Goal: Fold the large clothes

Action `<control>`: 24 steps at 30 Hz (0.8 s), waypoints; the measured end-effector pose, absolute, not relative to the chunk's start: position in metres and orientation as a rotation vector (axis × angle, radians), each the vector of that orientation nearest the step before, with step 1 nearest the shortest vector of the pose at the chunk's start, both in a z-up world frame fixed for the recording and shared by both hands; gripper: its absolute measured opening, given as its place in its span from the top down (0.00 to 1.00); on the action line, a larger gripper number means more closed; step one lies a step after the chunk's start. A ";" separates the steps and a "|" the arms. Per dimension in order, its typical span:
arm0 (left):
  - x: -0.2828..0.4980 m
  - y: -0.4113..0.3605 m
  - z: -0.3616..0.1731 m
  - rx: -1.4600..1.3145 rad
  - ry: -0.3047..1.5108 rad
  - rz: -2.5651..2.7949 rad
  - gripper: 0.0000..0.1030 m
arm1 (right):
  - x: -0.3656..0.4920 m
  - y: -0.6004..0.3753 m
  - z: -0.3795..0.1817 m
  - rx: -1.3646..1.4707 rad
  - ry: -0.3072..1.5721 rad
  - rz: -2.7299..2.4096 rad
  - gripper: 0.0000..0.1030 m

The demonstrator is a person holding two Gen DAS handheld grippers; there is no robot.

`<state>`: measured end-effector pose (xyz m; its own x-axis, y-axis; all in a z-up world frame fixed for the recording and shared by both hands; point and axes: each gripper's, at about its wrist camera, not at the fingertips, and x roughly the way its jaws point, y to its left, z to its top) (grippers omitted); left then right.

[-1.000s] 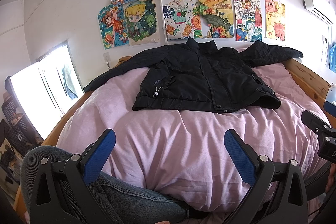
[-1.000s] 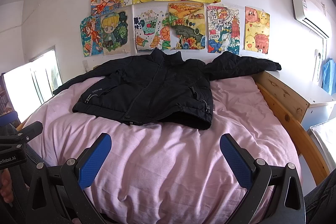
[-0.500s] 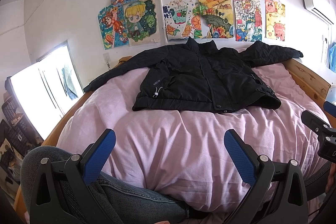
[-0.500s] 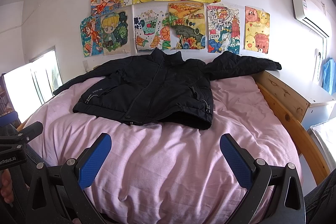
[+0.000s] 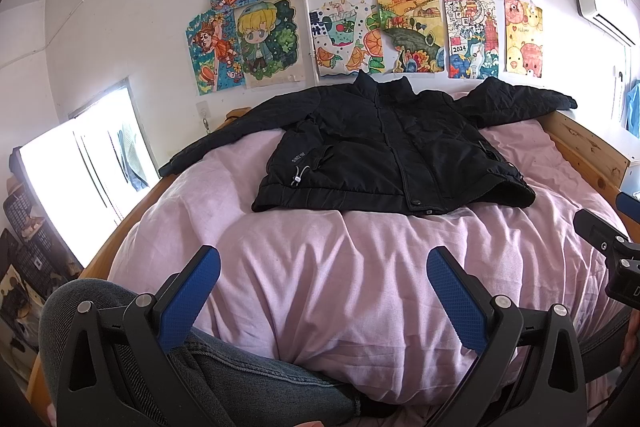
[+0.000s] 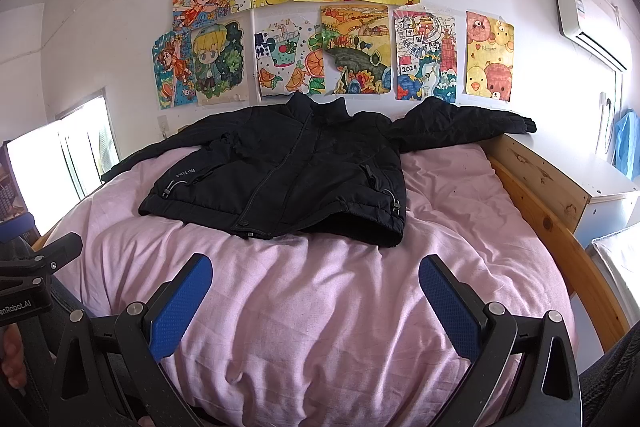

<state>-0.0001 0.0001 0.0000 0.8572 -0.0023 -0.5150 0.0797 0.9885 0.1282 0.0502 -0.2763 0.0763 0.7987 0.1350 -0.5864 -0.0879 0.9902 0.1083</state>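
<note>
We hold the left gripper (image 5: 323, 293) and right gripper (image 6: 316, 297) spread wide, grasping nothing; the black jacket (image 5: 384, 147) lies flat across the pink bedcover (image 5: 360, 267), sleeves out; every fold remains.

A home bedroom: wooden-framed bed (image 6: 536, 203) with pink bedding (image 5: 360, 267), children's drawings (image 6: 356, 51) on the wall.

Jacket (image 5: 384, 151) on bed (image 5: 360, 267) (far end), drawings (image 5: 400, 23) on wall behind.
</note>
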 end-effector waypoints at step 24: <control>0.051 -0.019 0.014 0.197 0.731 -0.090 0.01 | 0.072 -0.301 0.083 0.235 0.733 0.161 0.00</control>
